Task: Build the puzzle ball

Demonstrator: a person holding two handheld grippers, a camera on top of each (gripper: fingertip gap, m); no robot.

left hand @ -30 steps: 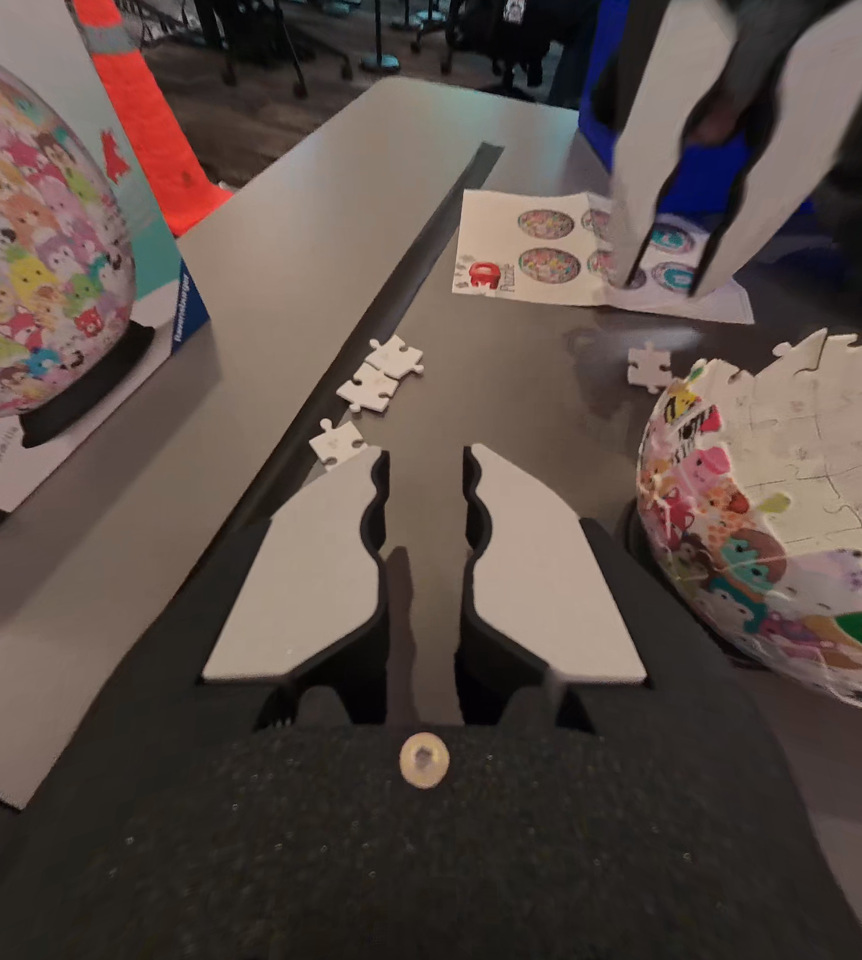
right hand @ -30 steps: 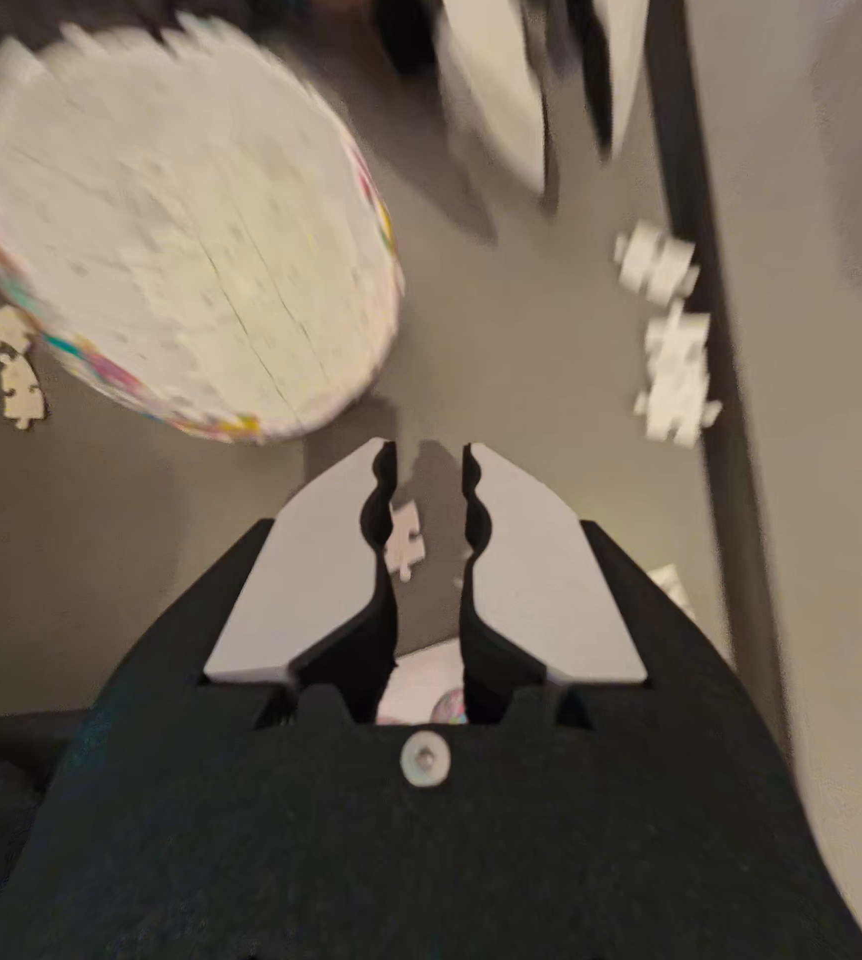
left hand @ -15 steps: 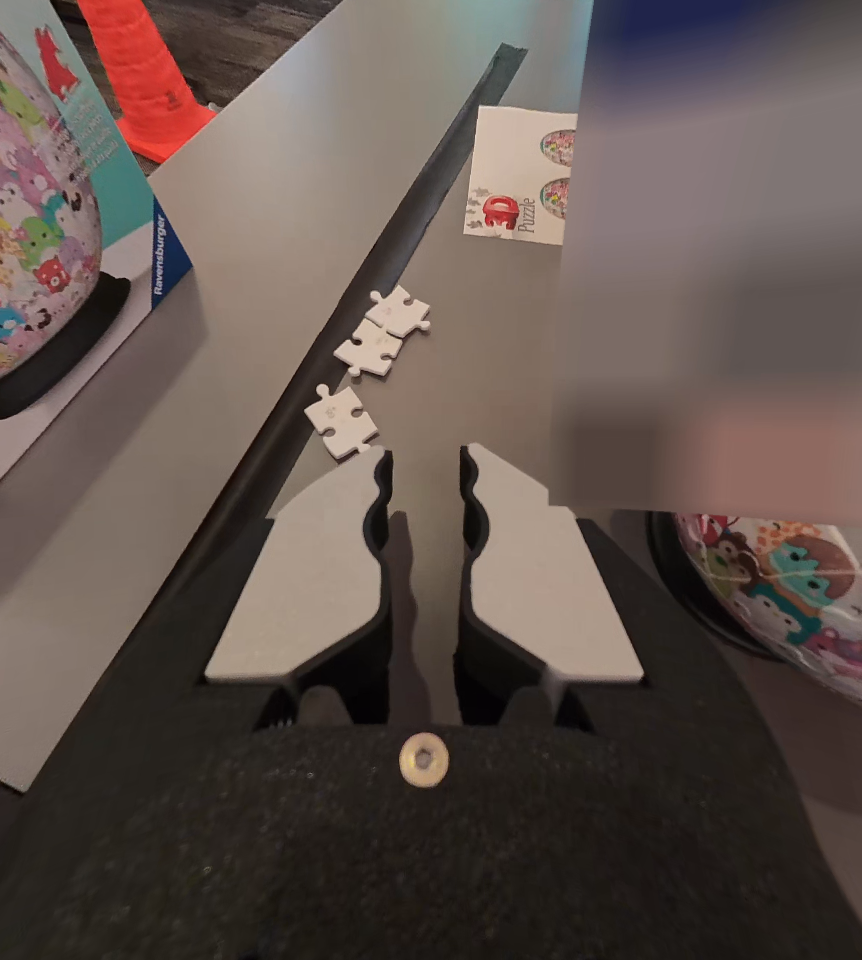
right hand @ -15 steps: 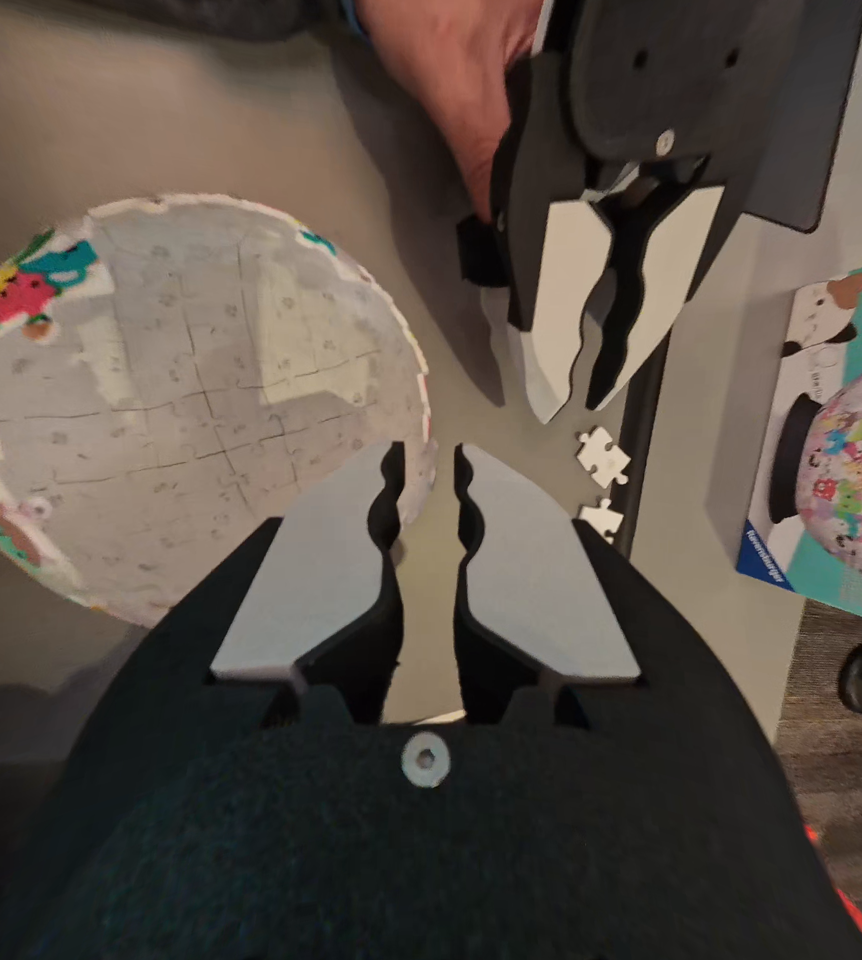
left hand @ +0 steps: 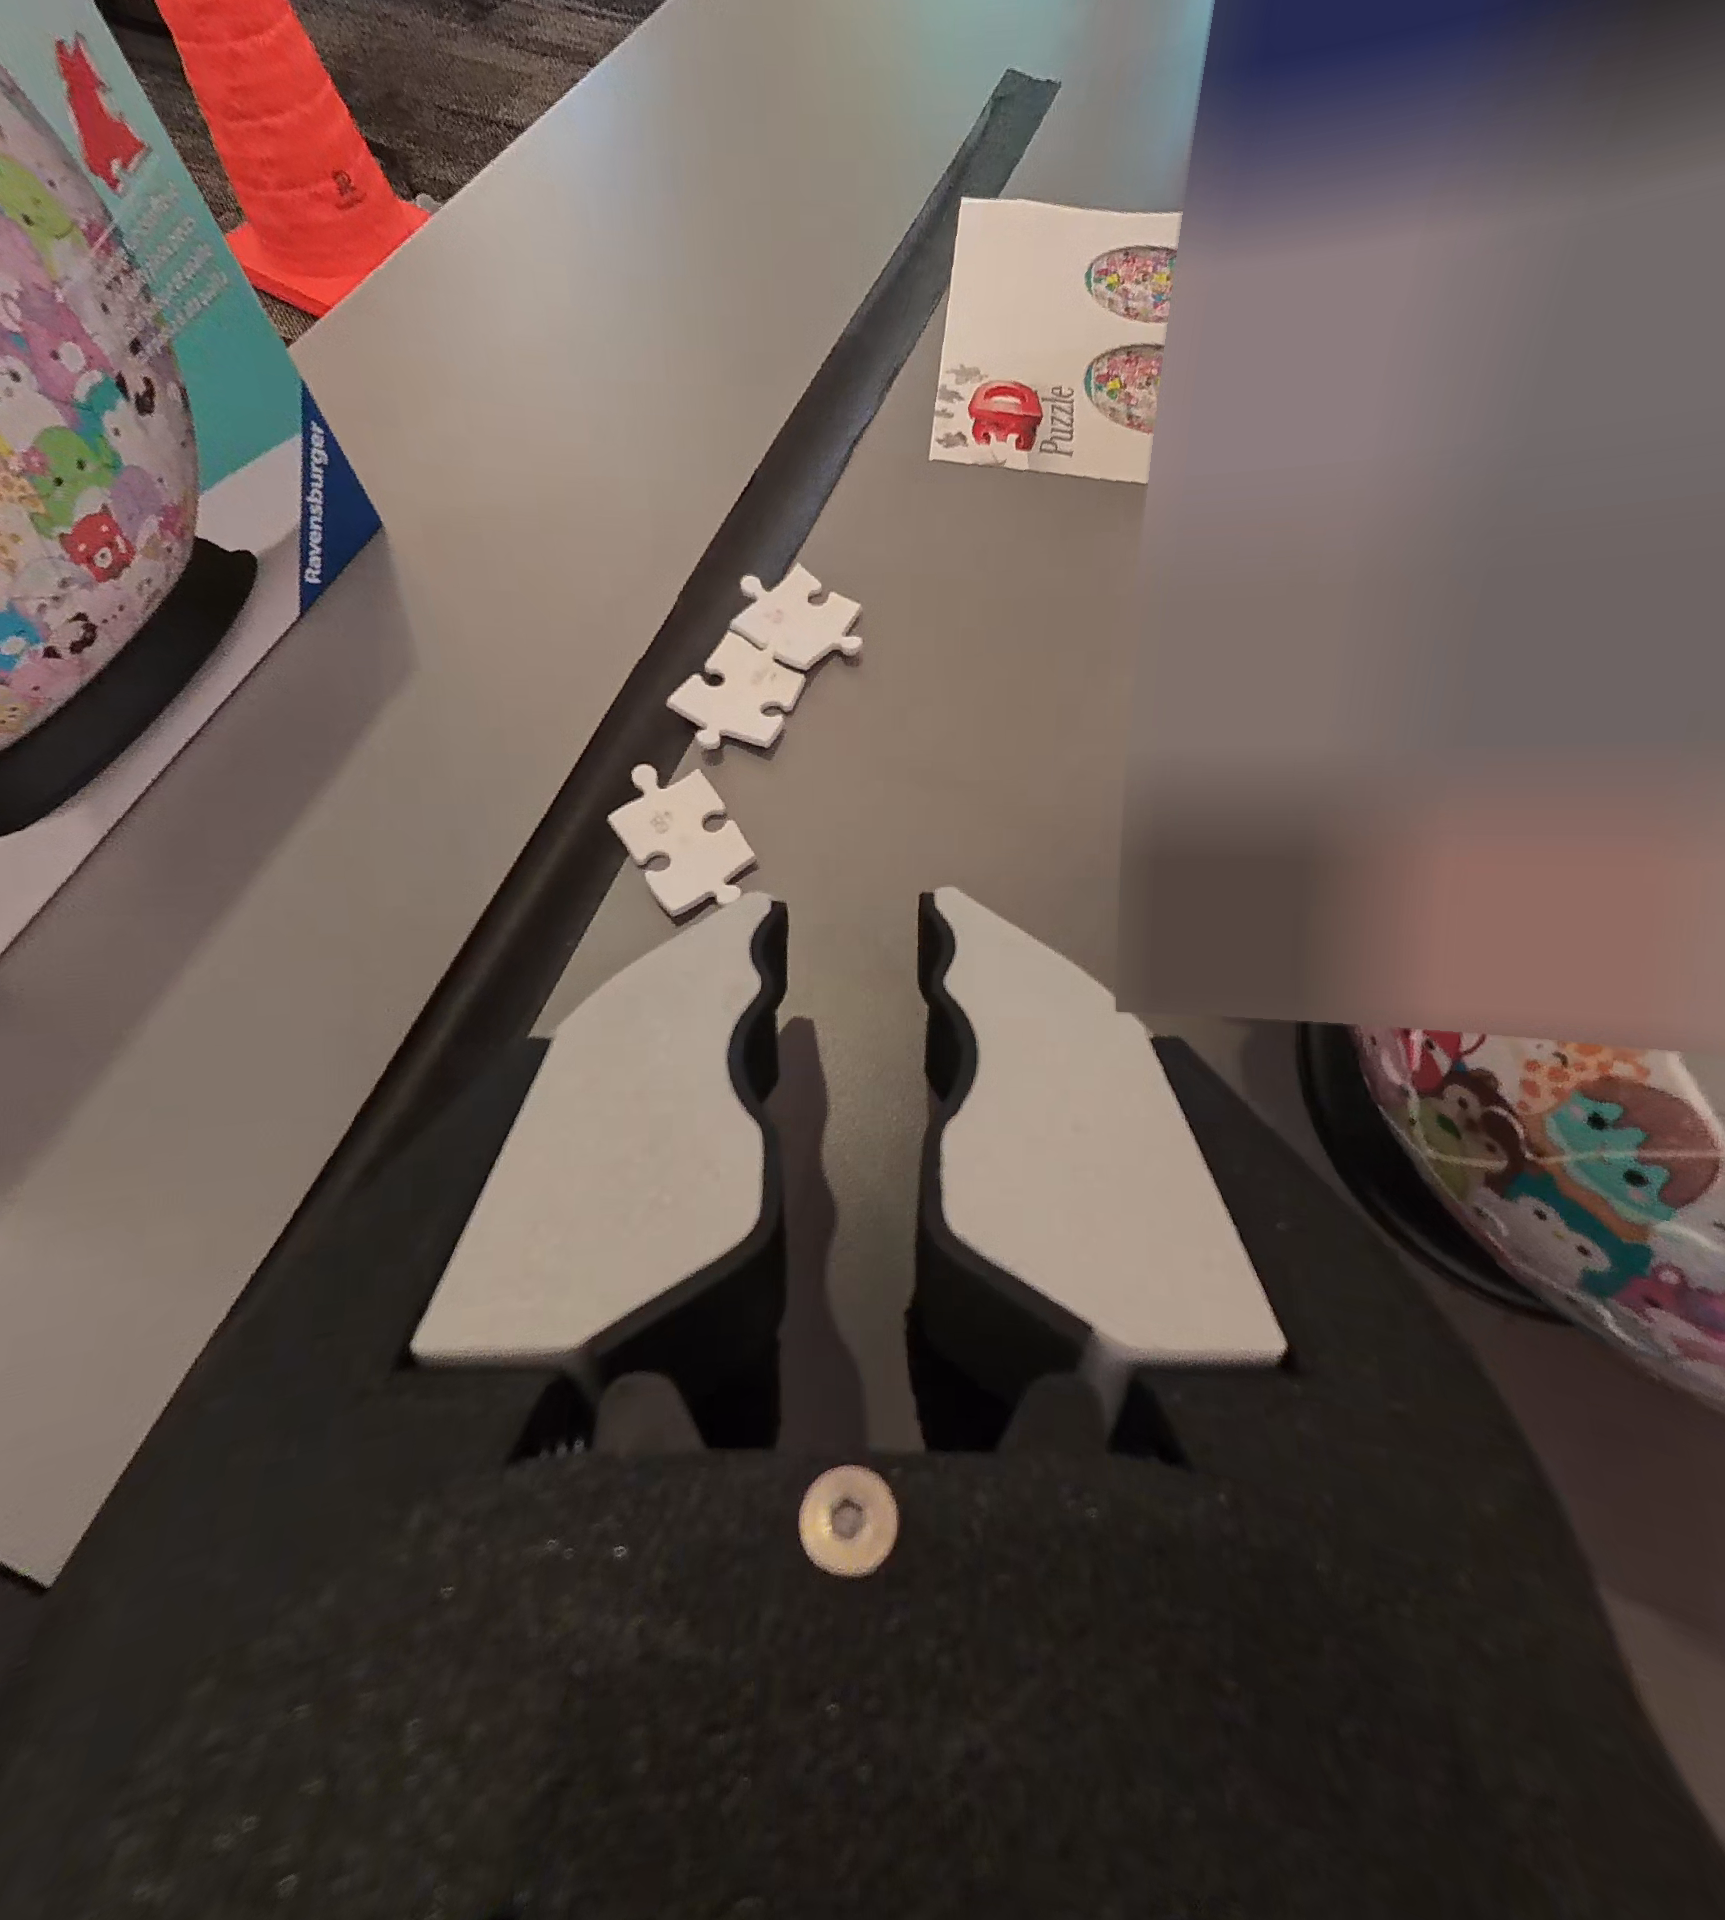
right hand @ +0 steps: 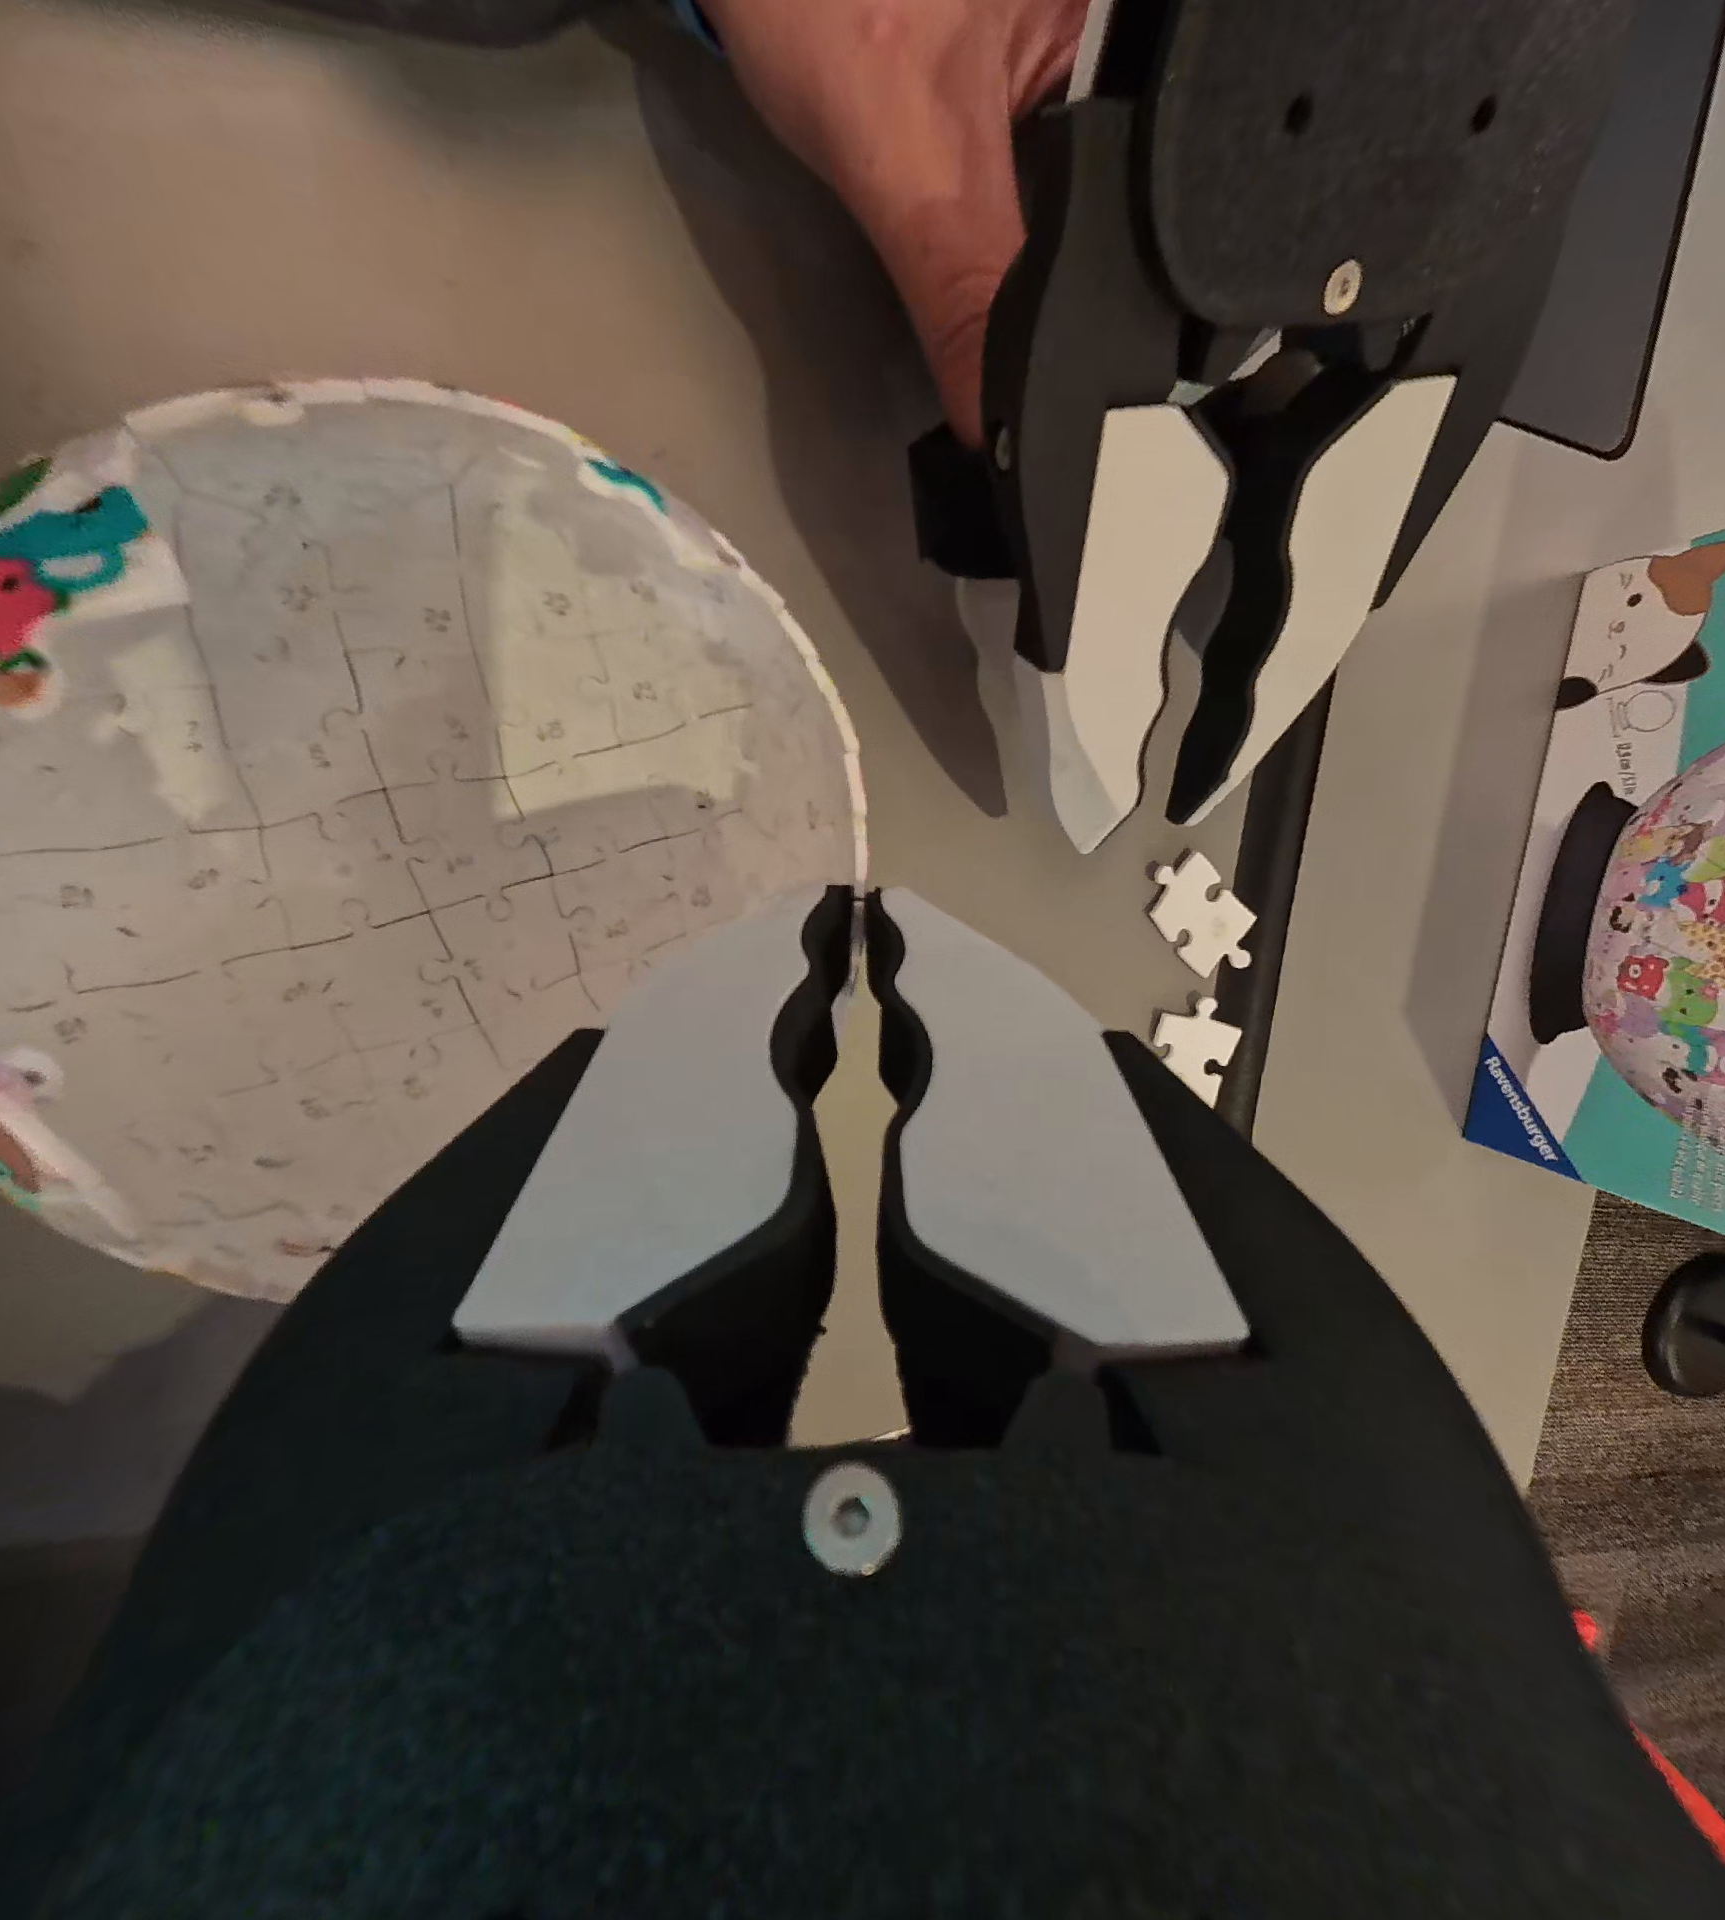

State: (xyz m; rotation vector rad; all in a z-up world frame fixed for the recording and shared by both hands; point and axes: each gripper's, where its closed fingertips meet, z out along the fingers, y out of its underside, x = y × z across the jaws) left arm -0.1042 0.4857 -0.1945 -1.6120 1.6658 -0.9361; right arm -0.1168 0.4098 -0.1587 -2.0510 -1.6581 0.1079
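Right wrist view: right gripper (right hand: 856, 906) fingers clamp a puzzle piece (right hand: 852, 961) (left gripper (left hand: 853, 909) fingers apart).

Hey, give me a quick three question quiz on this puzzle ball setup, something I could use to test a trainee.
1. How many loose pieces lie beside the dark seam in the left wrist view?
2. True or false: the right tongs are wide open.
3. Looking into the half-built ball, the right wrist view mostly shows: A) a black stand, B) its white inner side, C) a lid.
Key: 1. Three. 2. False: they seem to pinch a thin white piece edge-on. 3. B.
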